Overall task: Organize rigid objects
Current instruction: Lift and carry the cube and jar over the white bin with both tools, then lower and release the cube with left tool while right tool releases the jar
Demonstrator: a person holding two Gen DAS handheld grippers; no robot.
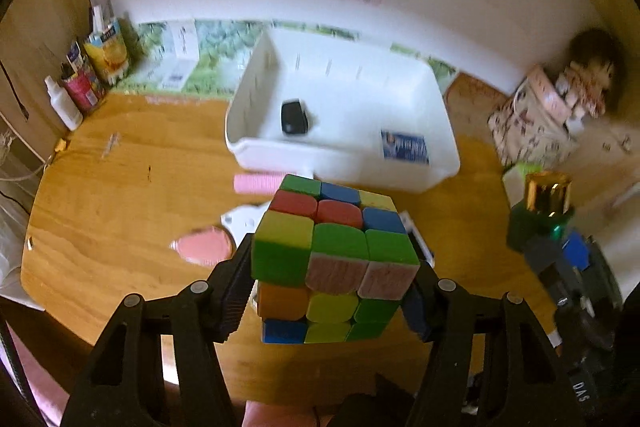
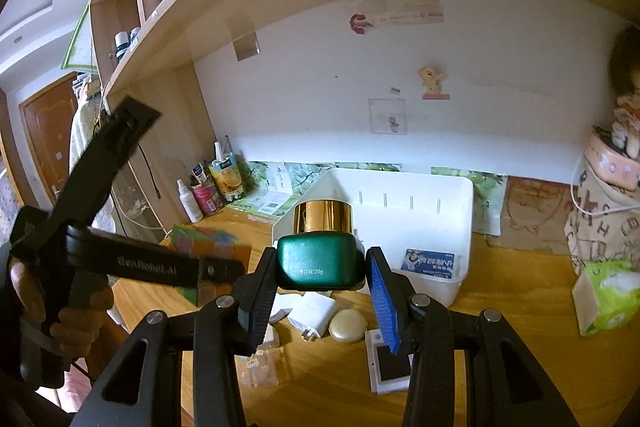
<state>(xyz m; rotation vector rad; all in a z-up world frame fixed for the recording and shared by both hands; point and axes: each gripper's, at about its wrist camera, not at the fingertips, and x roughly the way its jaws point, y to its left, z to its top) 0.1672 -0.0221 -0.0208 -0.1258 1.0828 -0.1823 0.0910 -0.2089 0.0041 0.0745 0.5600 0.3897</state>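
My left gripper [image 1: 334,283] is shut on a multicoloured puzzle cube [image 1: 332,255], held above the wooden desk in front of the white bin [image 1: 416,171]. A small black object [image 1: 294,117] lies inside the bin. My right gripper [image 2: 322,275] is shut on a green jar with a gold lid [image 2: 322,251], held above the desk before the same bin [image 2: 460,227]. The jar also shows at the right of the left wrist view [image 1: 540,211]. The cube shows behind the left gripper body in the right wrist view [image 2: 208,239].
On the desk lie a pink roll [image 1: 256,183], a pink round item [image 1: 204,247], a white charger [image 2: 314,315], a beige oval compact [image 2: 347,325] and a white card device [image 2: 390,367]. Bottles and cartons [image 1: 88,75] stand back left. A green tissue pack [image 2: 608,295] sits right.
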